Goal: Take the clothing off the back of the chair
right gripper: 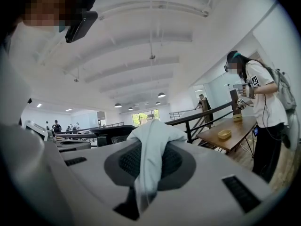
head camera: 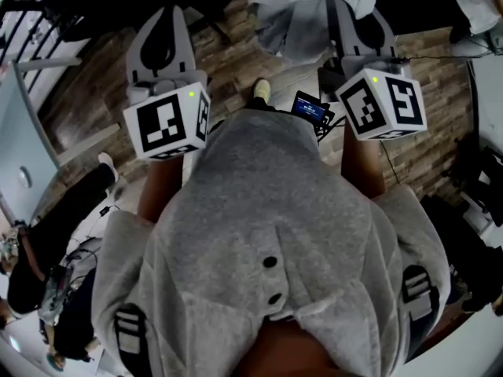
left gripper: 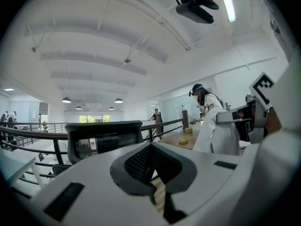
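A pale, light-coloured garment (right gripper: 153, 142) is caught between the jaws of my right gripper (right gripper: 148, 175) and bunches up above them. In the head view the same garment (head camera: 302, 10) hangs in a heap at the top, just ahead of the right gripper (head camera: 357, 30). A dark chair back (right gripper: 110, 133) shows behind the cloth. My left gripper (head camera: 161, 34) is held beside it at the left, with its jaws together and nothing between them. The left gripper (left gripper: 153, 175) points at a black mesh office chair (left gripper: 103, 138) whose back is bare.
A black railing (left gripper: 164, 126) runs behind the chairs. Beyond it stands a wooden table (right gripper: 230, 135) with a person in a white shirt (right gripper: 263, 107) next to it. Another person (head camera: 47, 234) stands at my left. The floor (head camera: 228, 53) is wood planks.
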The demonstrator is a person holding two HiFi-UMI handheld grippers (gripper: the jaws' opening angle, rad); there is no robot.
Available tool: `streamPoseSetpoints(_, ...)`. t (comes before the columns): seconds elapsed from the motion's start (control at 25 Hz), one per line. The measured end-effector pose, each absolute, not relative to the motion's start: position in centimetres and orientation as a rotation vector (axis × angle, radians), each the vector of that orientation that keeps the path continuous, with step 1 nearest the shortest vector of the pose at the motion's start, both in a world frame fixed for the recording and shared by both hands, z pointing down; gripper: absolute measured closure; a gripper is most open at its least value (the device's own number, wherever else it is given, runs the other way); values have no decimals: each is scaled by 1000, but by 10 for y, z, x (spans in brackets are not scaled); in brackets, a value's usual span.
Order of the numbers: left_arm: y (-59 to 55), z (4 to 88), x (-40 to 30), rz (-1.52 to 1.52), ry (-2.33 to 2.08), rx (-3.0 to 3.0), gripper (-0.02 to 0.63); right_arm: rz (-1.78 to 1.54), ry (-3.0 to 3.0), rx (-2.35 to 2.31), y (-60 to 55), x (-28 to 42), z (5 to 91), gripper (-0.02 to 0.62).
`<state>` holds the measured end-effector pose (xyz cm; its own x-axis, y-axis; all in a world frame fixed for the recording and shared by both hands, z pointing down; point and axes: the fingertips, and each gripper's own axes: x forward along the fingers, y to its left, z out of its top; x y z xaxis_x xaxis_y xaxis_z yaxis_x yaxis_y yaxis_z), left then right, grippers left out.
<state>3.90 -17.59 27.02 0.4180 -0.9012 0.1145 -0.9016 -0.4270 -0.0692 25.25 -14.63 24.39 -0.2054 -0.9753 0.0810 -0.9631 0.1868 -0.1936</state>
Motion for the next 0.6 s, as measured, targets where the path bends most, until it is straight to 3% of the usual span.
streamPoseSetpoints(0.32, -133, 267, -55, 155, -1723, 2600, 594, -275, 2394, -1953, -108, 166, 235, 538)
streamPoseSetpoints(0.6, -117, 259, -72, 123, -1742, 2593, 594, -252, 2413, -1944, -91, 147, 226, 538)
